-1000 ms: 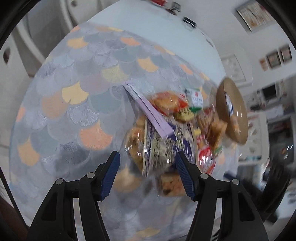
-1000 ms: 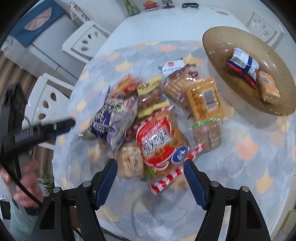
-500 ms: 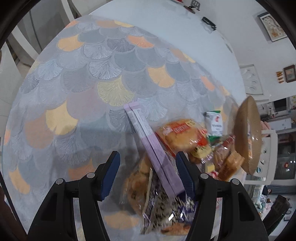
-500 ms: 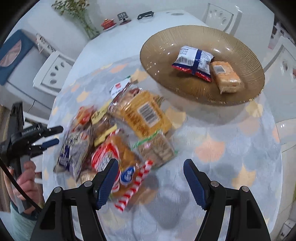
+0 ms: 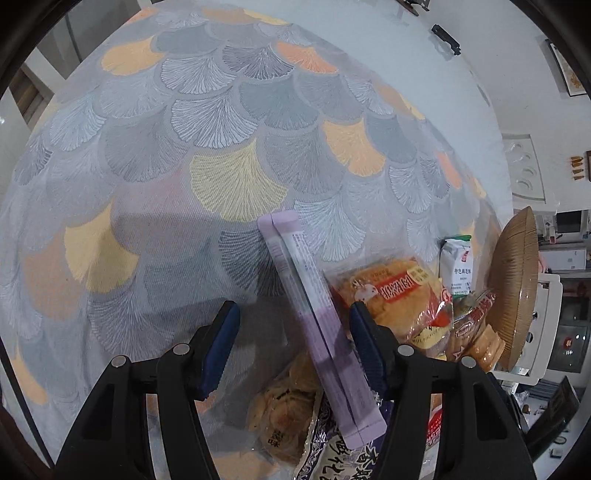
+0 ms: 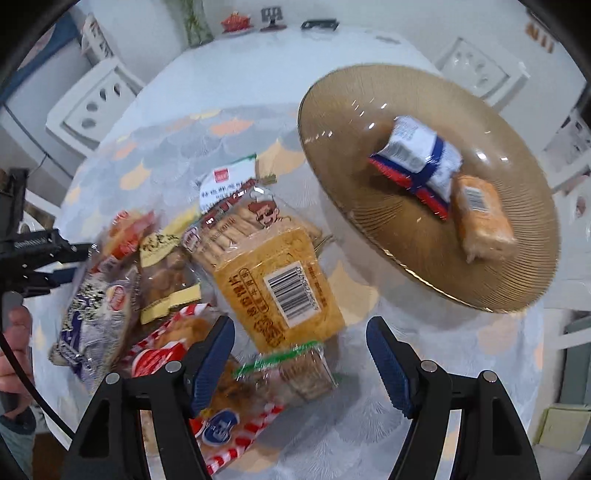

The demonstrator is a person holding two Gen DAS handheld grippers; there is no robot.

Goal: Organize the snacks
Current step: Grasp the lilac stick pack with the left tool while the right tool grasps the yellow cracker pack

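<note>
A pile of snack packets lies on the patterned tablecloth (image 5: 221, 147). My left gripper (image 5: 293, 343) is open low over the pile's left edge, with a long purple stick packet (image 5: 314, 321) between its fingers and an orange cracker bag (image 5: 395, 295) just right of it. My right gripper (image 6: 299, 358) is open and empty above an orange barcode packet (image 6: 280, 291) and a green-edged cracker packet (image 6: 295, 373). A brown ribbed plate (image 6: 369, 206) at the right holds a white-blue packet (image 6: 421, 162) and an orange packet (image 6: 480, 221).
The plate's edge shows in the left wrist view (image 5: 517, 288). White chairs (image 6: 96, 107) stand round the table. Small items (image 6: 317, 24) and a vase sit at the table's far edge. The left gripper and hand show in the right wrist view (image 6: 33, 258).
My left gripper has drawn back and lowered to the pile's left edge, over the purple stick packet. My right gripper has swung right, from the red-striped bag toward the plate.
</note>
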